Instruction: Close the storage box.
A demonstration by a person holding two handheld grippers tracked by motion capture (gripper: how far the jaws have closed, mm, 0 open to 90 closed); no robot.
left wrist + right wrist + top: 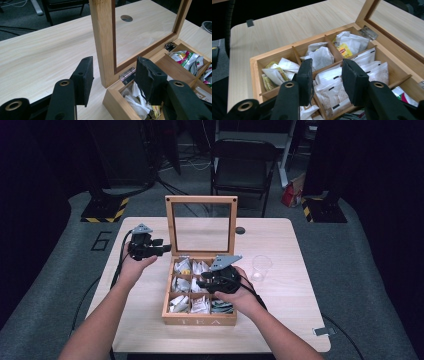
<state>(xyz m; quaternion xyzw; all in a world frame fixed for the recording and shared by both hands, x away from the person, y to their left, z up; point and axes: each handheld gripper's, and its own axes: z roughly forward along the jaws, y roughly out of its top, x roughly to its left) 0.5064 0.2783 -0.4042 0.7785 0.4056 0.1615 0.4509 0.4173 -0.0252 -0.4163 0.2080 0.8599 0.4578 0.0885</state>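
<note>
Your left gripper [161, 247] waits with jaws apart and empty beside the upright glass-paned lid [201, 226], while your right gripper [202, 283], jaws parted and empty, hovers over the white paper tea sachets [329, 86] in the wooden compartment box [200, 320] at the table's near middle, probably lining up a pick.

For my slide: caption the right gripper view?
Open tongs poised over tea bags in a wooden tea box.

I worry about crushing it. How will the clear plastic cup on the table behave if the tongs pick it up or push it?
The clear plastic cup looks thin-walled and empty, so it is probably very light and may dent under a firm squeeze. It stands upright and alone beside the tea box, so a sideways push would likely tip it or make it slide.
</note>
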